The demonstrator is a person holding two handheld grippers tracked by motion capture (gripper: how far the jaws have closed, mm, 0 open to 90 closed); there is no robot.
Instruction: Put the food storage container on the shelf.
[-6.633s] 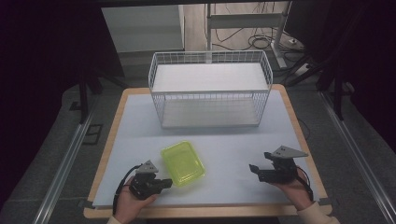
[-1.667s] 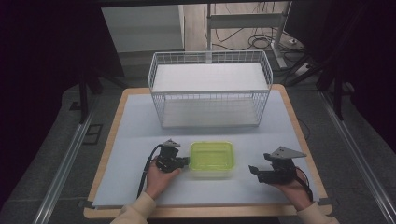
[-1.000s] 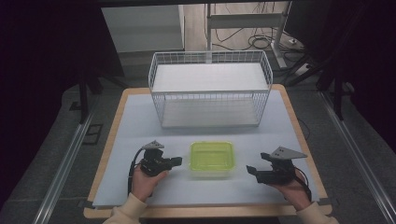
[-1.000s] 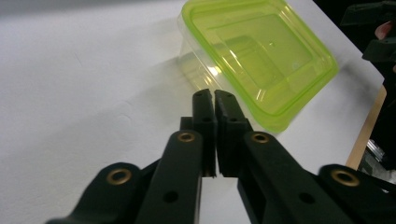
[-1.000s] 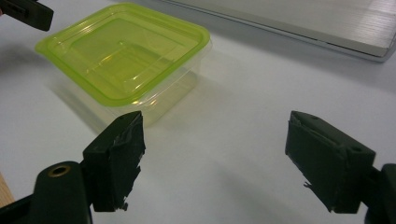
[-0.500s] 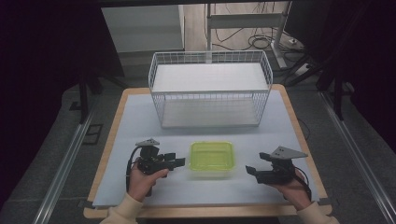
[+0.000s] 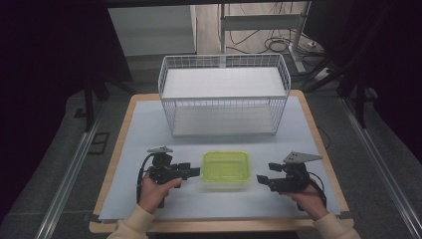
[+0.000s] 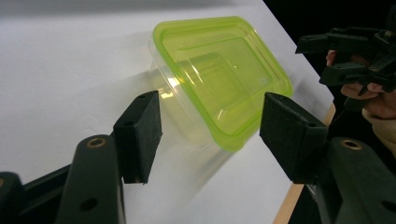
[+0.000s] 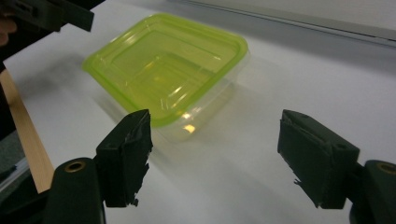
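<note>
Two tools flank lime-lidded clear container (image 7: 225, 168) at near-centre worktop (image 7: 149, 124): left tool (image 7: 195, 172) jaws apart, just short of its left edge; right tool (image 7: 260, 178) jaws apart, just been closing slightly, nothing between.

We saw a yellow-green lidded container (image 7: 225, 168) on a white sheet (image 7: 139, 134), a white wire basket (image 7: 224, 99) beyond, and black grippers.

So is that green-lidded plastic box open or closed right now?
Closed. The green lid sits flat on the clear box, its rim seated all round in both gripper views. The box stands upright on the table, with nothing visible inside.
</note>
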